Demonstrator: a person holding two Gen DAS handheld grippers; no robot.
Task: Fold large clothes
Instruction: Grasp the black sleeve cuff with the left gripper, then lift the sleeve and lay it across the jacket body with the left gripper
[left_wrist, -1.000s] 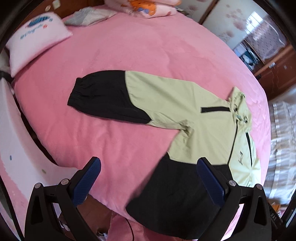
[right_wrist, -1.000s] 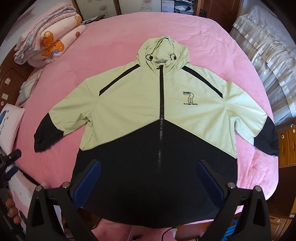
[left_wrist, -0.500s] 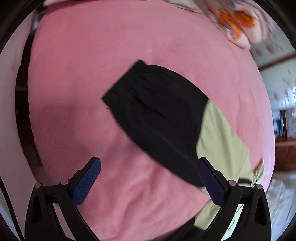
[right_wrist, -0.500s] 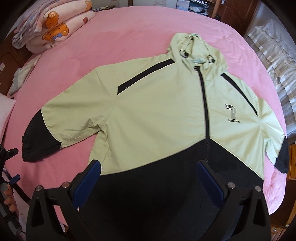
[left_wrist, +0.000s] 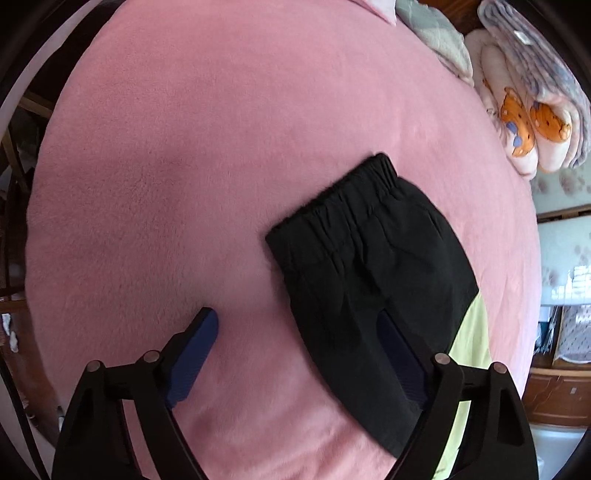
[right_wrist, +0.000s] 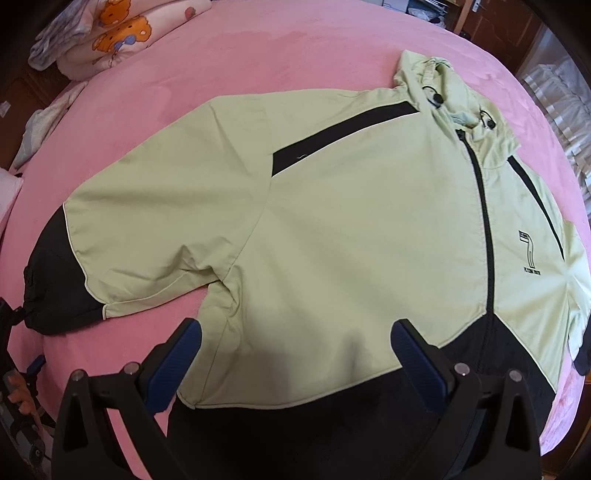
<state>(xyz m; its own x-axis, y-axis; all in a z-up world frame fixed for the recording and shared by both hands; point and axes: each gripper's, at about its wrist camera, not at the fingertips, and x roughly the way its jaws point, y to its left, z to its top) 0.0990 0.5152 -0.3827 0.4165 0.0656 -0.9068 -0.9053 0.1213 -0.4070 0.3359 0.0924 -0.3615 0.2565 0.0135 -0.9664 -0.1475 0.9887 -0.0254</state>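
Plush pink bedspread (left_wrist: 207, 177), smooth two-tone jacket (right_wrist: 332, 221)

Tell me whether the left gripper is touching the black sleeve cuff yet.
Cannot tell. In the left wrist view the left gripper, jaws closing, straddles the sleeve edge below the black cuff; one finger overlaps the fabric, contact unclear.

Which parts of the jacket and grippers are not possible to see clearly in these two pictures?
- Left wrist view: the jacket shows only one black cuff; the picture's edge cuts off the body.
- Right wrist view: the hem is hidden behind the right gripper.
- Left gripper, jaws closing: whether a finger touches the sleeve is unclear.
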